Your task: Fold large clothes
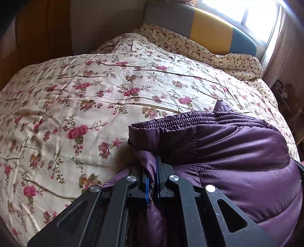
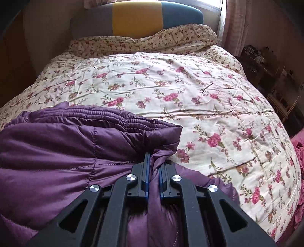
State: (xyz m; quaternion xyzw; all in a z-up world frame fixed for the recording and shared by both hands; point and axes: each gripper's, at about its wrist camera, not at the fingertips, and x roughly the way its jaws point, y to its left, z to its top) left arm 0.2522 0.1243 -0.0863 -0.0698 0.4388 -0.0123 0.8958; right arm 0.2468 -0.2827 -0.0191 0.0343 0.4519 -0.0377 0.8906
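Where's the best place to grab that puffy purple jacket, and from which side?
By its outer side edges, one each side, coming from the near side over the bed. The purple jacket lies wide and bulky, so a pinched edge fold suits narrow jaws. The left gripper and right gripper are each shut on such a fold, the elastic hem facing away.

**Colours and patterns on the bed**

Quilted garment (image 1: 237, 144): glossy deep purple, stitched in panels, with a ribbed, gathered band. Bedspread (image 1: 95, 95): cream ground, pink-magenta roses, olive leaves, thin brown branches. Second cover (image 2: 144, 43) at the head: pale yellow with small, dense reddish-brown sprigs. Headboard (image 2: 136, 17): grey, mustard yellow and teal blocks. Left gripper (image 1: 151, 167) and right gripper (image 2: 153, 165): black, blue pads, silver pivot pins. Curtain (image 2: 235, 22): pale pink.
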